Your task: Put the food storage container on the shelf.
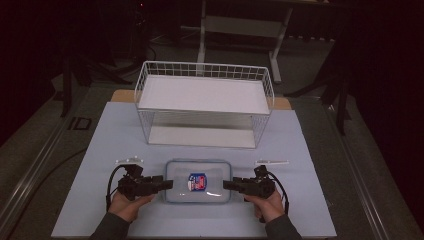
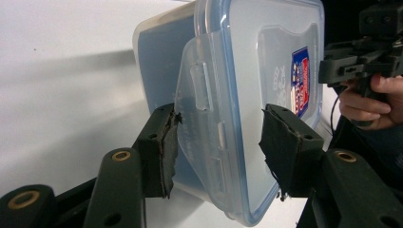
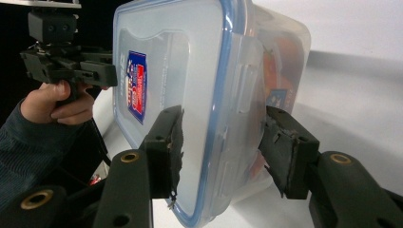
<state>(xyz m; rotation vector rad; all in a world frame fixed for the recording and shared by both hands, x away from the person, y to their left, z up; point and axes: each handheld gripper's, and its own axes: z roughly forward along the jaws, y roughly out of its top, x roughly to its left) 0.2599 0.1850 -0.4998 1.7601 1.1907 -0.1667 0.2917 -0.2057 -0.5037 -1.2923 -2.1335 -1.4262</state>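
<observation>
A clear plastic box (image 1: 198, 181) with a blue-edged lid lay flat on the white table (image 1: 310, 165), near the person's edge and midway between the two hands. Its long axis ran left to right across the table, with its short ends facing the two grippers. A red and blue label (image 1: 198, 181) sat on the middle of the lid. Behind the box, farther from the person, stood a white wire rack (image 1: 204, 102) with two shelves, well apart from it.

The left gripper (image 1: 167, 184) pointed right at the box's left end, and the left hand (image 1: 129, 205) held it from below. In the left gripper view its jaws stood apart, one on each side of the box's end, with the lid's side flap (image 2: 202, 123) between them. The pad on the left looked close to the box wall, but I could not tell whether it touched.

The right gripper (image 1: 227, 185) pointed left at the box's right end, held by the right hand (image 1: 267, 205). In the right gripper view its jaws were also apart, straddling the lid edge and flap (image 3: 237, 118) at that end, and not clamped on it. The box stayed level on the table in the high view.
</observation>
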